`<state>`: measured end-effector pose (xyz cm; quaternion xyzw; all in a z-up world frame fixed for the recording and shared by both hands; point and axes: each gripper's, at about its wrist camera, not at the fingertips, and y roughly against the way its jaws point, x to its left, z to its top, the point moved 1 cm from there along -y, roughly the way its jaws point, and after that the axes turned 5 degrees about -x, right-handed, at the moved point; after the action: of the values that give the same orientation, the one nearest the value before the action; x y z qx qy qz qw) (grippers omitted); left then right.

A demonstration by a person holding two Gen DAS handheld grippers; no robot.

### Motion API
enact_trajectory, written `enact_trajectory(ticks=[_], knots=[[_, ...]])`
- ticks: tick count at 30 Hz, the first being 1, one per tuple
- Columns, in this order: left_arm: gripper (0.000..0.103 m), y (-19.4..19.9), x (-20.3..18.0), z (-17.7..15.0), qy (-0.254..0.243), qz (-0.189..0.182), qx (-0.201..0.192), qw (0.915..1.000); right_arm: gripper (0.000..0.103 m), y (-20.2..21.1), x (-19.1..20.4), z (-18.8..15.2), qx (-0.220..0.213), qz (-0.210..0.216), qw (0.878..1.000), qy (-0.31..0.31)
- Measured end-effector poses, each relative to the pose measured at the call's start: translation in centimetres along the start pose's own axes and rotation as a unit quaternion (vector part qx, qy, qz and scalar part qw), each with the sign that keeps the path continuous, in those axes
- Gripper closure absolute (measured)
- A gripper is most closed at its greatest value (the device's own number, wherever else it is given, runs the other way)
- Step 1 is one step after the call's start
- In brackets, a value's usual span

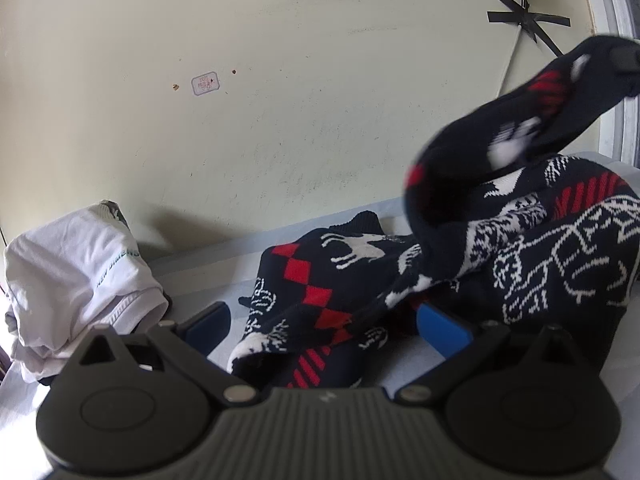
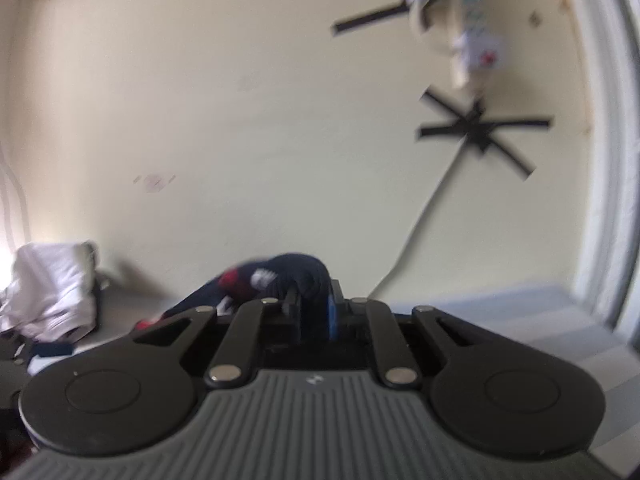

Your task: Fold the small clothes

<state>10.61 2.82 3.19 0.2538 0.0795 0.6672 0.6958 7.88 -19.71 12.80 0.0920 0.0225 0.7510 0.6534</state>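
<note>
Pointing slightly downward, the right gripper [image 2: 314, 308] is being held nearly closed on the sweater [image 1: 520, 248], while the left gripper [image 1: 324, 320] is gaping empty.

white garment [image 1: 80, 264], partial teal print "NEW DIMEN"

Left gripper [image 1: 324, 320] held low, jaws spread wide, right gripper [image 2: 314, 310] raised, jaws pinched nearly together

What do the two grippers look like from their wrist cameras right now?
Both match: the left gripper and right gripper each have a grey ribbed body, black rounded side housings, black link arms with silver pivot pins, and blue finger pads. No cables, sleeves or hands show.
</note>
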Motion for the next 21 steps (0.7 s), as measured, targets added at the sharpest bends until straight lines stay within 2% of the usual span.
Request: enact_trajectory(ticks=[3, 6, 9, 12, 14, 15, 16, 17, 18, 19, 21], knots=[[0.000, -0.2, 0.0, 0.2, -0.005, 0.011, -0.002, 0.9999, 0.089, 3.2, -4.8, 2.9, -0.059, -0.062, 0.996, -0.025], [0.005, -0.8, 0.0, 0.3, -0.009, 0.032, 0.000, 0.9995, 0.089, 6.9, -9.3, 4.8, -0.104, -0.127, 0.985, -0.044], [0.007, -1.1, 0.2, 0.7, 0.007, 0.035, 0.007, 0.9993, 0.089, 10.8, -12.4, 6.0, -0.139, -0.160, 0.975, -0.073], [0.007, 0.0, -0.1, 1.2, 0.016, 0.025, -0.006, 0.9995, 0.089, 14.5, -13.9, 6.7, -0.171, -0.193, 0.964, -0.062], [0.006, 0.7, -0.8, 1.4, 0.009, 0.018, -0.015, 0.9997, 0.089, 15.9, -14.7, 6.7, -0.171, -0.207, 0.961, -0.056], [0.006, 1.0, -1.2, 1.4, 0.003, 0.014, -0.017, 0.9997, 0.086, 16.4, -15.4, 6.5, -0.167, -0.218, 0.960, -0.055], [0.006, 1.3, -1.7, 1.4, -0.003, 0.011, -0.020, 0.9997, 0.078, 16.3, -15.7, 6.1, -0.155, -0.227, 0.960, -0.052], [0.006, 1.5, -2.1, 1.3, -0.009, 0.009, -0.021, 0.9997, 0.066, 16.0, -16.0, 5.6, -0.136, -0.236, 0.961, -0.045], [0.006, 1.7, -2.4, 1.3, -0.013, 0.007, -0.020, 0.9997, 0.037, 15.7, -16.1, 4.9, -0.113, -0.239, 0.964, -0.038], [0.006, 1.9, -2.7, 1.1, -0.016, 0.003, -0.019, 0.9997, 0.025, 15.5, -16.1, 4.1, -0.102, -0.237, 0.966, -0.038], [0.005, 2.3, -3.0, 0.9, -0.015, -0.004, -0.019, 0.9997, 0.025, 15.7, -15.3, 2.5, -0.101, -0.208, 0.972, -0.045]])
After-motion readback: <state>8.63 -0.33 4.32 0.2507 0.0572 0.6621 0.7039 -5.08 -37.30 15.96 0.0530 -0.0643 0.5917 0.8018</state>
